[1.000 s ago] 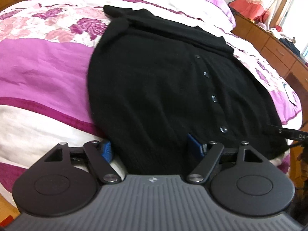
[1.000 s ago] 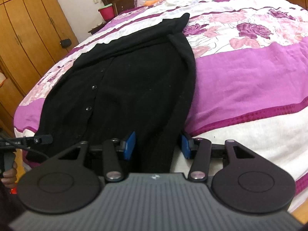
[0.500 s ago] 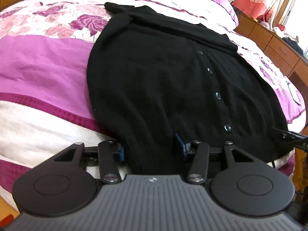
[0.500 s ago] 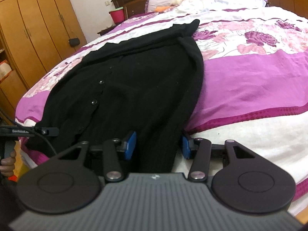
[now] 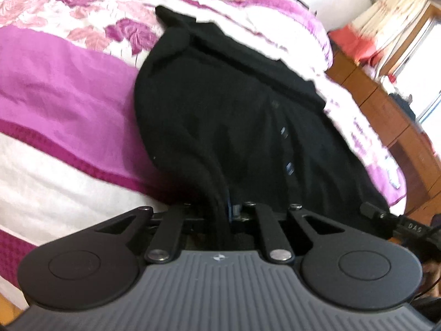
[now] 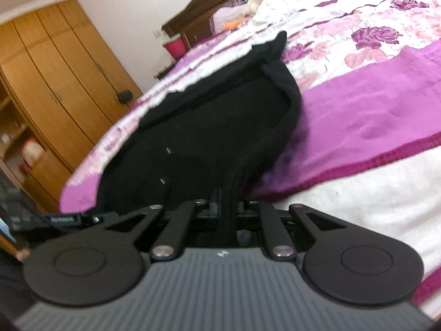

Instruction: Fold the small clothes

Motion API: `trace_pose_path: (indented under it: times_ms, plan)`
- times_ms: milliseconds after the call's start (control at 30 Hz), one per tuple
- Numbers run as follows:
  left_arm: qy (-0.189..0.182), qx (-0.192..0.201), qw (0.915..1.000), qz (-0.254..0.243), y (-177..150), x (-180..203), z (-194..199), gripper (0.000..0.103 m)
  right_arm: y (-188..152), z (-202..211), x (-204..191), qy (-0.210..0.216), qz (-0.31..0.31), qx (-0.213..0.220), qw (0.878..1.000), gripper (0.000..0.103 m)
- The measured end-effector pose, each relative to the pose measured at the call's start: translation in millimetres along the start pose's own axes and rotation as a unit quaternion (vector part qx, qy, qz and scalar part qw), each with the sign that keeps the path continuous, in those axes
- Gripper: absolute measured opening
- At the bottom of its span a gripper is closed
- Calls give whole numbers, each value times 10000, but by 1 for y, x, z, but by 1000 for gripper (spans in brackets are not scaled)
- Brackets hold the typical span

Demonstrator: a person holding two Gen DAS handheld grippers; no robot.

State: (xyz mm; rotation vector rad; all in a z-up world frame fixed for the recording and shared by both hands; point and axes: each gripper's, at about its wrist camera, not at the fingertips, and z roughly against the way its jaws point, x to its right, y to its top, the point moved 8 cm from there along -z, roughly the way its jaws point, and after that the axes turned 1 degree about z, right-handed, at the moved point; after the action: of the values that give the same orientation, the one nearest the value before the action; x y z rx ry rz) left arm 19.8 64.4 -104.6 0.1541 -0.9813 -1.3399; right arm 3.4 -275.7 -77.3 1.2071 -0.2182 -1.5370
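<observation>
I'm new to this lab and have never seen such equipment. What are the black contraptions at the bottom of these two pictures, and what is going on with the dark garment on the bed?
No robot here: a person carries a two-finger gripper in each hand, each with a camera looking along its fingers. One picture comes from the left gripper, the other from the right gripper. On the purple flowered bedspread lies a black buttoned cardigan. Both grippers have just closed and now pinch its near edge, one toward each side, probably to lift and fold it.
</observation>
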Motion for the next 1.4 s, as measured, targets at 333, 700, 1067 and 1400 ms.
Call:
trace_pose_path:
  times_ms: [333, 700, 1067, 1400]
  plan:
    - [-542, 753, 9948, 422, 65, 22, 24, 9, 52, -4, -18, 426, -136, 755, 9961, 9]
    - [-534, 1517, 9851, 612, 133, 41, 35, 8, 124, -17, -28, 564, -160, 1624, 9850, 8]
    - [89, 1968, 9754, 986, 219, 33, -6, 8, 189, -66, -16, 420, -265, 1926, 9800, 8]
    - [584, 1982, 9733, 995, 275, 5, -75, 8, 234, -137, 7, 149, -184, 1867, 9821, 8]
